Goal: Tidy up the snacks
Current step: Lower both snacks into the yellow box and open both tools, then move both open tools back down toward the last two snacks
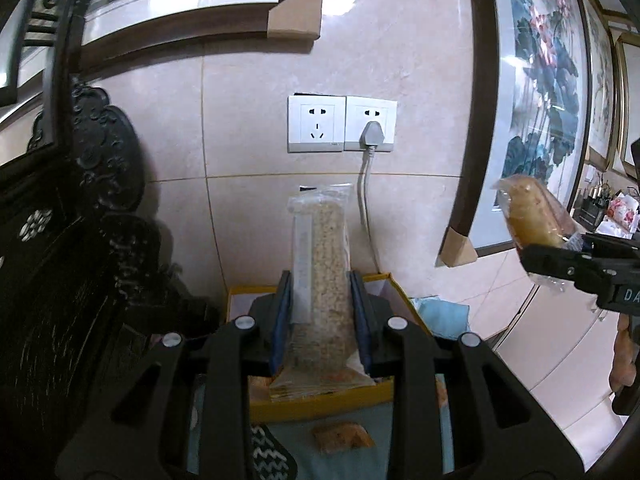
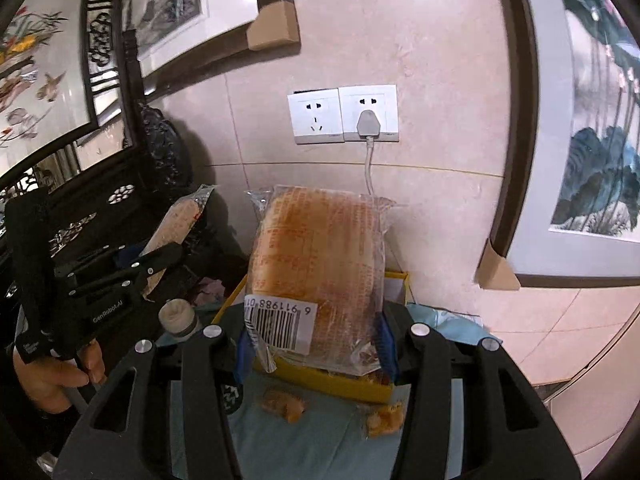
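Note:
My left gripper (image 1: 320, 288) is shut on a long clear-wrapped oat bar (image 1: 322, 272), held upright above a yellow box (image 1: 320, 402). In the right wrist view the left gripper (image 2: 160, 256) shows at left with the same bar (image 2: 176, 224). My right gripper (image 2: 312, 332) is shut on a wide wrapped cake with a barcode label (image 2: 320, 256), also above the yellow box (image 2: 340, 384). In the left wrist view the right gripper (image 1: 532, 256) appears at right holding that cake (image 1: 532, 212). Small wrapped snacks (image 2: 282, 402) lie on the blue cloth (image 2: 320, 440) before the box.
A tiled wall with two sockets (image 1: 342, 124) and a plugged cable stands close behind. Dark carved furniture (image 1: 80, 240) is at left. Framed paintings (image 1: 540, 100) lean at right. A small capped bottle (image 2: 178, 316) stands left of the box.

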Action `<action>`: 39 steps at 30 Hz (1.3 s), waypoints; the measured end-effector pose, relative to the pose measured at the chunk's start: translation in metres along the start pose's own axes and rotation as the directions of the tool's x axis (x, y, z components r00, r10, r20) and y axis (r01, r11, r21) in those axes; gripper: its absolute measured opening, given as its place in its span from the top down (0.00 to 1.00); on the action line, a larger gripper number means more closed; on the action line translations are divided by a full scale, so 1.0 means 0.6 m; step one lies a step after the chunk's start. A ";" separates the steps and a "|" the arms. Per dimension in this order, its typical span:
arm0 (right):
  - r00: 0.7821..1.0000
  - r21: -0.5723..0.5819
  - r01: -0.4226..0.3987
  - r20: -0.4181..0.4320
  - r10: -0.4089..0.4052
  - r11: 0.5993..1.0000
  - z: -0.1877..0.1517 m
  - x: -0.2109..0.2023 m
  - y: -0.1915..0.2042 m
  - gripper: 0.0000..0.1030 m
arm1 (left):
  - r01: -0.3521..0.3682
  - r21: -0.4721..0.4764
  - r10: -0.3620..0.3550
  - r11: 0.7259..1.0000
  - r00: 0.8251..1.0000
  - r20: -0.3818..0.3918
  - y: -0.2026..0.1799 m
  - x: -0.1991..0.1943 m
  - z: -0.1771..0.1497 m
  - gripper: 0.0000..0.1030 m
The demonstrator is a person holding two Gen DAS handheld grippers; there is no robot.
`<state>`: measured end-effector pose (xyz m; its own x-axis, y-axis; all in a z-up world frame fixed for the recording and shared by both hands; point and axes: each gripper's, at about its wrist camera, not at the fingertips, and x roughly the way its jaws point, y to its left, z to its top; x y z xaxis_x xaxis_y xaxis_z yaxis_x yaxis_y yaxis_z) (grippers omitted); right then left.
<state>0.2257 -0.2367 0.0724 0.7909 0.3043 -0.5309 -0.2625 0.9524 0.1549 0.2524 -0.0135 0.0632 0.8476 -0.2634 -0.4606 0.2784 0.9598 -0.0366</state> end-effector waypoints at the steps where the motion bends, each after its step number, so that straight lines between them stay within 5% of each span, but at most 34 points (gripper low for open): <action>1: 1.000 -0.002 0.001 -0.005 -0.001 1.000 0.007 0.010 -0.001 0.52 | -0.001 0.004 0.001 1.000 1.000 -0.005 0.002 0.013 0.006 0.73; 6: 1.000 0.024 0.010 -0.029 -0.009 1.000 0.051 0.093 -0.014 0.51 | -0.048 0.032 0.049 0.998 0.998 -0.044 0.015 0.097 0.030 0.71; 7: 0.999 0.033 0.009 -0.044 -0.007 0.999 0.055 0.115 -0.016 0.51 | -0.057 0.029 0.059 0.998 0.996 -0.064 0.021 0.124 0.029 0.54; 9: 0.990 0.059 0.070 -0.129 -0.062 0.996 0.049 0.177 -0.032 0.42 | -0.064 0.011 0.065 0.998 0.991 -0.121 0.034 0.164 0.014 0.02; 19: 0.963 0.116 0.109 -0.259 -0.076 0.987 -0.076 0.223 -0.075 0.42 | -0.092 -0.034 0.079 0.995 0.958 -0.275 0.071 0.203 -0.137 0.02; 34: 0.948 0.097 0.080 -0.314 -0.046 0.992 -0.166 0.184 -0.052 0.42 | -0.064 -0.016 0.054 0.998 0.929 -0.367 0.024 0.166 -0.239 0.02; 39: 0.944 0.101 0.066 -0.329 -0.029 0.993 -0.209 0.169 -0.039 0.31 | -0.075 -0.023 0.060 0.997 0.917 -0.394 0.020 0.153 -0.267 0.02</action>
<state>0.2426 -0.2303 -0.0893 0.5720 0.2536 -0.7800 -0.1527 0.9673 0.2025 0.2613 -0.0109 -0.1216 0.6162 -0.1455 -0.7740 0.2032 0.9789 -0.0222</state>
